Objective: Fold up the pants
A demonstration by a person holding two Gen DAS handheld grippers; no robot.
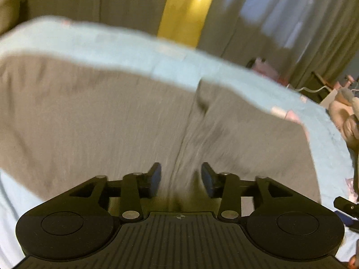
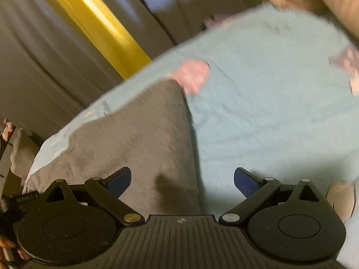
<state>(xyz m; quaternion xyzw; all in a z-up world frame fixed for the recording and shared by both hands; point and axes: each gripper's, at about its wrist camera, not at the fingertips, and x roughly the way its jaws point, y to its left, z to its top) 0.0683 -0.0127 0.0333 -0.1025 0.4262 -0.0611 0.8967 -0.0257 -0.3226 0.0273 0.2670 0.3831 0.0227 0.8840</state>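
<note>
Left tongs (image 1: 180, 177): black, blue-padded fingers a narrow gap apart, nothing gripped; a raised seam of the cloth runs up between them.
Right tongs (image 2: 182, 180): fingers spread wide, gripping nothing.
Pants (image 1: 112, 121): grey fabric lying flat, spreading ahead of the left tongs and to both sides; in the right wrist view the grey pants (image 2: 134, 139) lie ahead of the left finger, their edge running between the fingers.
Bed sheet (image 2: 269, 94): light blue, under the pants, bare ahead of the right finger.
Curtains (image 1: 67, 0): grey, beyond the bed, with a yellow strip (image 1: 186, 9).
Sharpness: both views blurred.
</note>
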